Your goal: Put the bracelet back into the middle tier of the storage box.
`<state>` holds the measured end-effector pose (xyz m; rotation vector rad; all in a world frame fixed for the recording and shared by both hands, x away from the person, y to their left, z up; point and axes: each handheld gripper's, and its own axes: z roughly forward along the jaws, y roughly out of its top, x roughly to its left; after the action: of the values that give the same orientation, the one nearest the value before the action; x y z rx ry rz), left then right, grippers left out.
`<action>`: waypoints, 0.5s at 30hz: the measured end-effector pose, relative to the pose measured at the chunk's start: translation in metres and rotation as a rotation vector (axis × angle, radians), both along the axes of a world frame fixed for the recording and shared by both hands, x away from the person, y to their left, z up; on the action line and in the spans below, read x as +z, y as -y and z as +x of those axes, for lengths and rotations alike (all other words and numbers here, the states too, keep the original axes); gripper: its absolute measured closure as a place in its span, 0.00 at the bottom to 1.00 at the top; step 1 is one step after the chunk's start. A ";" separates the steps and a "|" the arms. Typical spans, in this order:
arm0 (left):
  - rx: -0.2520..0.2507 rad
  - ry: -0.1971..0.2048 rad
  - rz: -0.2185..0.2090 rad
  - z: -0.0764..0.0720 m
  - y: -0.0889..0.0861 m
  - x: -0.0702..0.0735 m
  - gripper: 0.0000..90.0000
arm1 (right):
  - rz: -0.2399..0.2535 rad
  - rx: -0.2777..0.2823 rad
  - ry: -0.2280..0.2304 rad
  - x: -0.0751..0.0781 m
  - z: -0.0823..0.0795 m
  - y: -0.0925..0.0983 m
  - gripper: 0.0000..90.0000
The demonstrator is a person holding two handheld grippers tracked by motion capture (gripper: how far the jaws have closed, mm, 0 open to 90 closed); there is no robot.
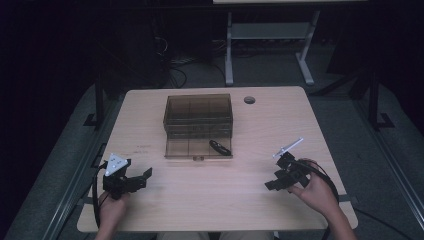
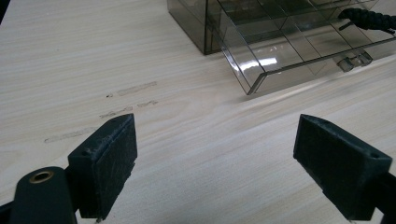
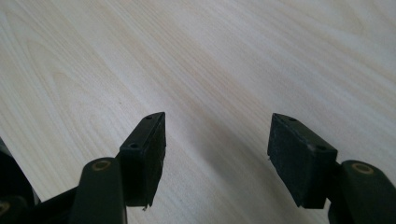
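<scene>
- Nearest the high camera: two hands low on the pale wood-grain table [image 1: 215, 200], each holding a claw.
- Left claw [image 1: 141, 179] near the table's left front edge, jaws spread wide with nothing between, only bare table under the black pads [image 2: 109, 163]; pointing toward the box.
- Right claw [image 1: 274, 183] at the right front, likewise spread and empty, angled down at bare table well apart from the box; pads [image 3: 299, 158] clear of any object.
- Smoky-brown translucent plastic drawer box [image 1: 198, 116] mid-table, slightly left of centre, well apart from both claws.
- Bottom drawer [image 1: 198, 149] pulled out toward the person, front lip and small handle tab visible; inner dividers forming compartments.
- Black braided cord-like item [image 1: 219, 147] lying inside the open drawer, in its right-hand part; exact compartment hard to tell.
- Seen from the left gripper view: drawer walls clear and glossy, catching a light reflection, cord [image 2: 369, 18] resting near the far right corner.
- Judged progress: drawer open and item already inside, so apparently past the placing stage, or before a removal; cannot tell which.
- Likely left: closing the drawer, or picking the cord out; neither claw yet near enough for either.
</scene>
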<state>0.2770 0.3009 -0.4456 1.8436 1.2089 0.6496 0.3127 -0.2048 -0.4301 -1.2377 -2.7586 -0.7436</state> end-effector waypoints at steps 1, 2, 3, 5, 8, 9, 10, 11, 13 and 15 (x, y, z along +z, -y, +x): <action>0.000 -0.001 0.000 0.000 0.000 0.000 0.15 | 0.004 -0.005 0.004 -0.001 -0.002 0.001 0.41; 0.000 -0.001 0.000 0.000 0.000 0.000 0.15 | 0.007 -0.008 0.004 -0.001 -0.003 0.003 0.41; 0.001 -0.002 -0.001 0.000 0.000 0.000 0.15 | 0.010 -0.013 0.005 -0.002 -0.005 0.004 0.41; 0.000 -0.003 -0.002 0.000 0.000 0.000 0.15 | 0.017 -0.023 0.013 -0.004 -0.008 0.007 0.41; -0.003 0.000 -0.006 0.000 0.001 -0.001 0.15 | 0.044 -0.036 0.024 -0.007 -0.016 0.012 0.41; -0.003 -0.002 -0.008 0.000 0.002 -0.001 0.15 | 0.044 -0.036 0.024 -0.007 -0.016 0.012 0.41; -0.005 -0.002 -0.006 0.000 0.002 -0.001 0.15 | 0.049 -0.040 0.028 -0.008 -0.020 0.014 0.41; -0.005 -0.002 -0.005 0.000 0.002 -0.001 0.15 | 0.049 -0.040 0.028 -0.008 -0.020 0.014 0.41; -0.007 -0.002 -0.001 -0.001 0.002 0.000 0.15 | 0.053 -0.045 0.038 -0.008 -0.026 0.016 0.41; -0.007 -0.001 -0.001 -0.001 0.002 0.000 0.15 | 0.061 -0.046 0.041 -0.008 -0.028 0.017 0.41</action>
<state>0.2763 0.2992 -0.4458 1.8472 1.2025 0.6440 0.2846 -0.2220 -0.4383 -1.2927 -2.7255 -0.8604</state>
